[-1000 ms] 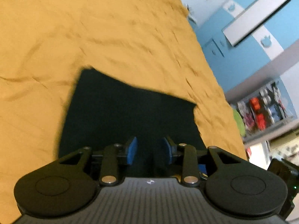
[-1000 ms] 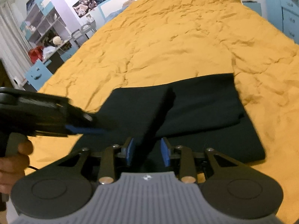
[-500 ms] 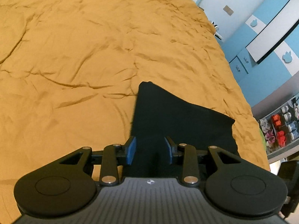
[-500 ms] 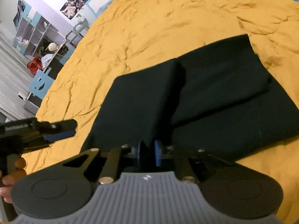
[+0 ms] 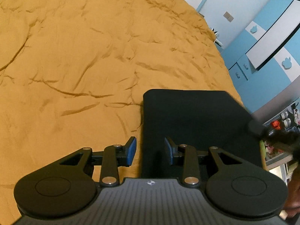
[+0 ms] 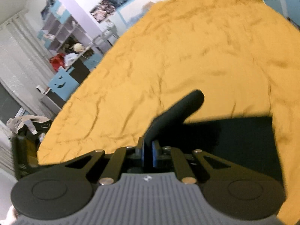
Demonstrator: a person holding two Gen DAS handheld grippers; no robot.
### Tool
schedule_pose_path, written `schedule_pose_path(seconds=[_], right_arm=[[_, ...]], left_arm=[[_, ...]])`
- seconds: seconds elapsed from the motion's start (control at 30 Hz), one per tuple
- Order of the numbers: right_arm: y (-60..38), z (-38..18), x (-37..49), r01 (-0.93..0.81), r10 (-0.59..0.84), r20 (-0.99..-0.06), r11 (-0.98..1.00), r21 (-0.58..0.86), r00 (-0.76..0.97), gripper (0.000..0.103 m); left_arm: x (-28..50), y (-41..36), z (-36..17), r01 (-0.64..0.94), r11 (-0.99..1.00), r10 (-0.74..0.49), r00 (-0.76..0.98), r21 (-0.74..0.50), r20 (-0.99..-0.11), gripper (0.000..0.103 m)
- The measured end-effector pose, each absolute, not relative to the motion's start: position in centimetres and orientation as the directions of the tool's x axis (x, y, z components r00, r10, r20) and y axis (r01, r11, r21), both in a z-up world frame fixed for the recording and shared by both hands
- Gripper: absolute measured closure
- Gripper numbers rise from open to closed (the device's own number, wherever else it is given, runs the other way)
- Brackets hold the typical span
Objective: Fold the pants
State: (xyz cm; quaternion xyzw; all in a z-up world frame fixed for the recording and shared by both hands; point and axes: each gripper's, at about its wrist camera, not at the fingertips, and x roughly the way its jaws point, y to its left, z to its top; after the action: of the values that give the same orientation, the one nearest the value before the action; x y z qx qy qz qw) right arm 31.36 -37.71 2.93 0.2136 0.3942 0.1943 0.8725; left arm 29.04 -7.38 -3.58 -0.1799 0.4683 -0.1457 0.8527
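Hovering with jaws wide, the left gripper [image 5: 150, 151] straddled the left edge of the black pants [image 5: 196, 123], folded flat at 4 o'clock on the orange bedspread [image 5: 84, 56], while the right gripper [image 6: 148, 154] pinched a raised fold of the pants [image 6: 180, 108] near centre.

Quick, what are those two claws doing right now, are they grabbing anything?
Left claw: open, holding nothing.
Right claw: closed on a fold of the black pants.

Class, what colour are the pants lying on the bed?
Plain black, no pattern. The pants show best in the left wrist view, flat on the mustard-yellow bedspread.
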Motion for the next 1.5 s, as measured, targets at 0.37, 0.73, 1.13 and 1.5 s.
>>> schedule_pose_path(seconds=[0.37,0.73,1.13,1.5], right_arm=[[-47.5,-2.5,32.2,0.034,0.356,-0.759,0.895,0.444,0.544,0.1],[-48.1,-1.4,29.9,-0.022,0.328,-0.744,0.921,0.389,0.582,0.101],[-47.8,-6.8,29.5,0.013,0.161,-0.84,0.981,0.196,0.519,0.091],[-46.6,-3.1,32.2,-0.058,0.189,-0.733,0.978,0.2,0.653,0.082]], left_arm=[[30.0,-10.5,-4.9,0.131,0.889,-0.445,0.475,-0.439,-0.759,0.064],[30.0,-12.1,-5.7,0.169,0.888,-0.454,0.457,-0.427,-0.765,0.064],[29.5,-14.3,-9.2,0.203,0.917,-0.397,0.363,-0.344,-0.843,0.059],[34.4,-16.2,-5.4,0.257,0.902,-0.43,0.506,-0.346,-0.747,0.064]])
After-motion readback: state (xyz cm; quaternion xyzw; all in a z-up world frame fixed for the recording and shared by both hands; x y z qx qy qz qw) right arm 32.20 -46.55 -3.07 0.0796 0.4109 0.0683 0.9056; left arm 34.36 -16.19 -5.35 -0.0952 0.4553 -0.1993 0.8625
